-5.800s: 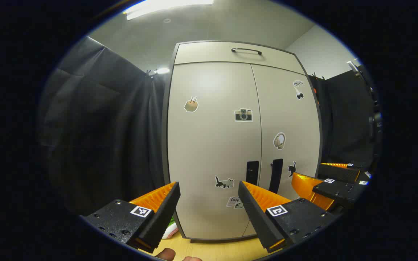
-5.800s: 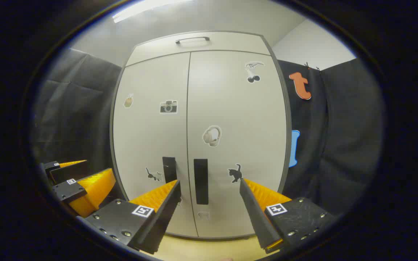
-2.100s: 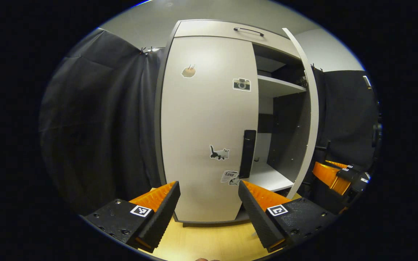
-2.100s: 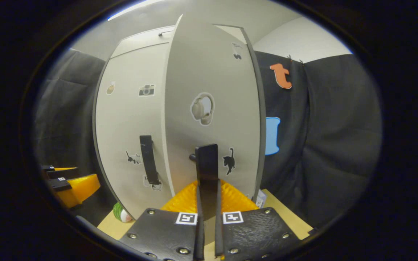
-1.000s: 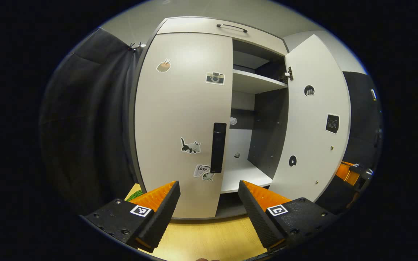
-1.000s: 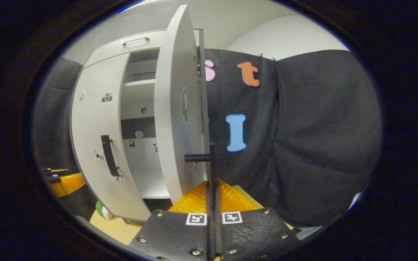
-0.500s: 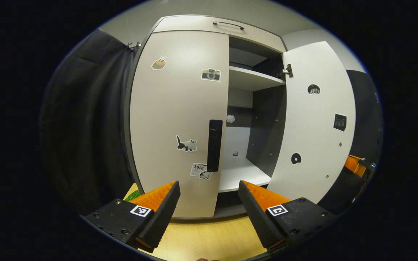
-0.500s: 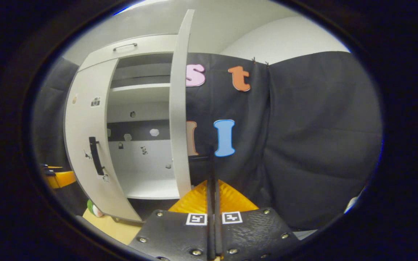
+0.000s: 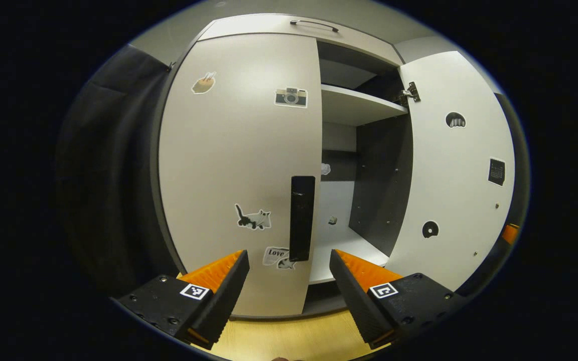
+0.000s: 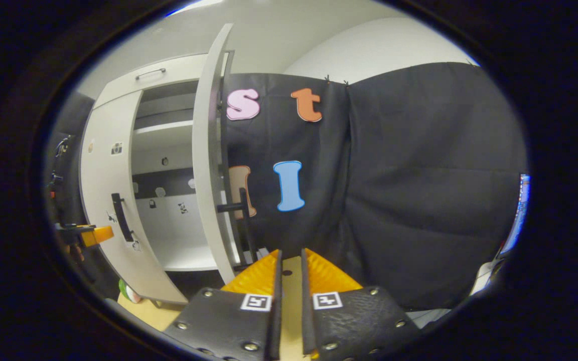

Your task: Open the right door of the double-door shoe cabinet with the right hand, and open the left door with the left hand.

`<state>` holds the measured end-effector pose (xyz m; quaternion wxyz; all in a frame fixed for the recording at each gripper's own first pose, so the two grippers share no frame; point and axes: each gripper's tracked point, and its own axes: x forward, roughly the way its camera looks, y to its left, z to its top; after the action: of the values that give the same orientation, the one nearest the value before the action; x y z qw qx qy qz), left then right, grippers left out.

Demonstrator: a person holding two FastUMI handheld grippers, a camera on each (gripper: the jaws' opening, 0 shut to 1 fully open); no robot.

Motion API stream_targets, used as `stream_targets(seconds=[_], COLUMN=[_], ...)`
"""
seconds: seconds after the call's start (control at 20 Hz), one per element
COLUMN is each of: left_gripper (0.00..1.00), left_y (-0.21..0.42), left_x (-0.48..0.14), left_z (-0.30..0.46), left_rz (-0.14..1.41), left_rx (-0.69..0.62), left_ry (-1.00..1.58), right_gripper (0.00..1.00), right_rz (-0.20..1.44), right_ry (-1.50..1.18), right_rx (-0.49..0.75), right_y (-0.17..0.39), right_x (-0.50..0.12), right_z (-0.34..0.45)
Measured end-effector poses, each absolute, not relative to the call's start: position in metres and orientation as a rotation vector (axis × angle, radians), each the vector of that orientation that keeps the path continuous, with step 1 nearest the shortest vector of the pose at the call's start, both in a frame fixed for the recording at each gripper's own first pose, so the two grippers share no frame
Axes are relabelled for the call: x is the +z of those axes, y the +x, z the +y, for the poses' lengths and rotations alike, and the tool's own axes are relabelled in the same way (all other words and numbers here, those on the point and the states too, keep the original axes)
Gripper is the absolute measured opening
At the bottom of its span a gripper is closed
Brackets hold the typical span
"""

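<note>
The shoe cabinet's left door (image 9: pixel 239 165) is closed, its black vertical handle (image 9: pixel 302 218) just beyond my left gripper (image 9: pixel 289 256), which is open and holds nothing. The right door (image 9: pixel 457 170) stands swung wide, its inner face showing. In the right gripper view that door (image 10: pixel 206 160) appears edge-on, its handle (image 10: pixel 243 220) to the left of my right gripper (image 10: pixel 289 253), whose fingers are parted by a narrow gap with nothing between them. The left gripper (image 10: pixel 91 234) shows far left, near the left door's handle (image 10: pixel 121 218).
Inside the cabinet are a white shelf (image 9: pixel 354 103) and a white bottom board (image 9: pixel 341 250). A drawer front with a handle (image 9: pixel 314 24) tops the cabinet. A green and white ball (image 10: pixel 127 291) lies by its base on the wooden floor (image 9: pixel 279 341). Black cloth hangs on both sides.
My right gripper has let go of the right door's handle, parted slightly and drawn off to the right. The left gripper has moved closer to the left door's handle.
</note>
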<state>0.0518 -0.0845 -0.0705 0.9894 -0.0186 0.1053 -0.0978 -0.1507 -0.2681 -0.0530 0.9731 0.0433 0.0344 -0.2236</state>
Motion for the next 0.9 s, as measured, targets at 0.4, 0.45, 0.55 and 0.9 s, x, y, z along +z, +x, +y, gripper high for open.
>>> stream_targets(seconds=[0.4, 0.45, 0.55, 0.9], left_gripper=[0.98, 0.97, 0.89, 0.70], left_y=[0.098, 0.103, 0.115, 0.130], left_x=[-0.076, -0.075, -0.072, -0.080], left_z=[-0.093, -0.092, -0.093, -0.100], left_rz=[0.187, 0.179, 0.155, 0.159], left_rx=[-0.163, -0.156, -0.150, -0.142], left_ry=[-0.006, -0.004, -0.004, -0.015], right_gripper=[0.55, 0.53, 0.67, 0.84], right_rz=[0.068, 0.071, 0.083, 0.089], right_ry=[0.052, 0.044, 0.037, 0.034], right_rx=[-0.563, -0.575, -0.584, -0.642], right_y=[-0.181, -0.183, -0.184, -0.187], right_x=[-0.056, -0.056, -0.059, -0.060], right_z=[-0.296, -0.299, -0.304, -0.322])
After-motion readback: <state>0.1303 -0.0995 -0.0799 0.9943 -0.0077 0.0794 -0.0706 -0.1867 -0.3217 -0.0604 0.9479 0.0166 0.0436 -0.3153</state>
